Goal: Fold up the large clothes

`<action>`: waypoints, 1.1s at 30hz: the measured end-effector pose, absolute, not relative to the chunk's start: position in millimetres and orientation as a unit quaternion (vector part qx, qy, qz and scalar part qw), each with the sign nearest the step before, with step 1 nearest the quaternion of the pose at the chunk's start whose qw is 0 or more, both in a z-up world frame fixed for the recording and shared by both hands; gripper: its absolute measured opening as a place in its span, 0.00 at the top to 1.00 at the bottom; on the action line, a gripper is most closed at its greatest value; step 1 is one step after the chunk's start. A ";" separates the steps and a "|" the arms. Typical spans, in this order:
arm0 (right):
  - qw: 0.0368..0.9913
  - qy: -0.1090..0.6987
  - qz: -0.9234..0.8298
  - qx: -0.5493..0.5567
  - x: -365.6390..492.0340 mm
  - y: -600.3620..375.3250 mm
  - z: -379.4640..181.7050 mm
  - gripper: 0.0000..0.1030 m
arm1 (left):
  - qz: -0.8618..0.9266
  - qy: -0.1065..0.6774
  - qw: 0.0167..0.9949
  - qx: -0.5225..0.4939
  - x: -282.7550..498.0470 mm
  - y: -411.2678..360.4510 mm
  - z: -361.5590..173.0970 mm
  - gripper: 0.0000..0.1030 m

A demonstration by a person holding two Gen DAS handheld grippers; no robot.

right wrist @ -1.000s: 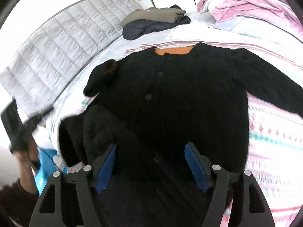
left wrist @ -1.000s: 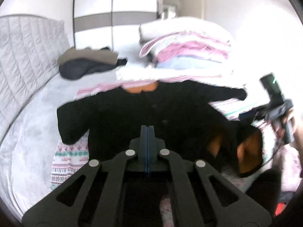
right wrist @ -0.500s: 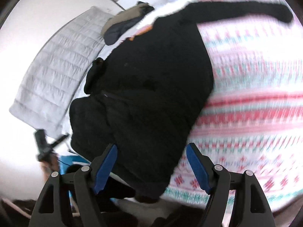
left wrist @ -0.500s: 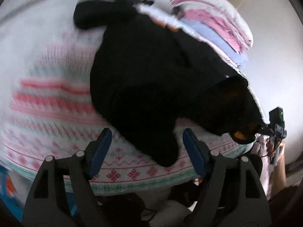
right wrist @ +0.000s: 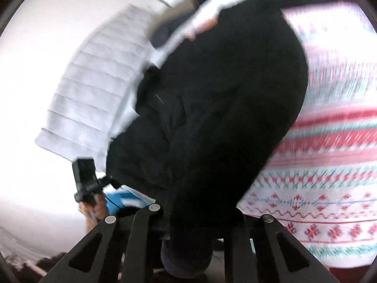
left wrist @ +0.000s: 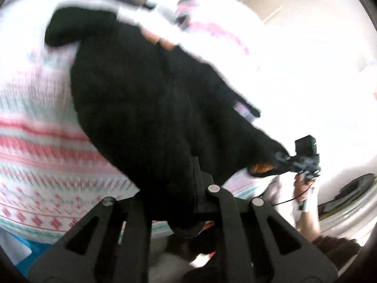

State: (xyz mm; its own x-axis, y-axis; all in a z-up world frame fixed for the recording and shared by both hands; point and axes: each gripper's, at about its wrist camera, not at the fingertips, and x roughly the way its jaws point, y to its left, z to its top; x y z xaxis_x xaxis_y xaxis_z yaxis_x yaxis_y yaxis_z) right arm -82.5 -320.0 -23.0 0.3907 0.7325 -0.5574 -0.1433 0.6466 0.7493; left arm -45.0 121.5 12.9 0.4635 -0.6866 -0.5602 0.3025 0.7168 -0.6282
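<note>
We grip black cardigan (left wrist: 146,108) at near hem, garment spread on patterned blanket (left wrist: 35,141) atop bed. Left gripper (left wrist: 188,188) and right gripper (right wrist: 188,231) jaws, just closing, now clamped on dark fabric. Frames blurred.

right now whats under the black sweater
The black sweater lies on a patterned blanket with pink and teal bands; what the blanket looks like beneath the sweater is covered.
</note>
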 end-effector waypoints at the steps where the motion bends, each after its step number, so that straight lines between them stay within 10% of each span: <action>1: 0.783 0.453 0.286 0.316 -86.6 -328.8 -4.0 0.86 | -0.303 0.406 0.830 -0.234 -46.9 126.6 31.7 0.89; 8: 0.834 0.405 0.227 0.298 -90.9 -367.4 74.0 0.86 | -0.189 0.447 0.845 -0.223 -41.5 171.1 45.4 0.86; 14: 0.810 0.529 0.109 0.228 -75.8 -369.5 -2.2 0.67 | -0.085 0.560 0.813 -0.133 -44.4 171.0 -47.9 0.53; 33: 0.867 0.490 0.048 0.074 -153.3 -341.4 26.8 0.41 | -0.201 0.387 0.895 0.094 -125.1 75.9 19.0 0.21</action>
State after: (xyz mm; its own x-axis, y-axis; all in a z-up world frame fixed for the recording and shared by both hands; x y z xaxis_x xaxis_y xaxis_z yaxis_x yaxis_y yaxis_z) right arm -153.3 -341.4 26.8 0.5159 0.1558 -0.8423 -0.0110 0.9844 0.1754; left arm -125.1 75.9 19.0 0.6198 -0.2870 -0.7304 0.4327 0.9014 0.0130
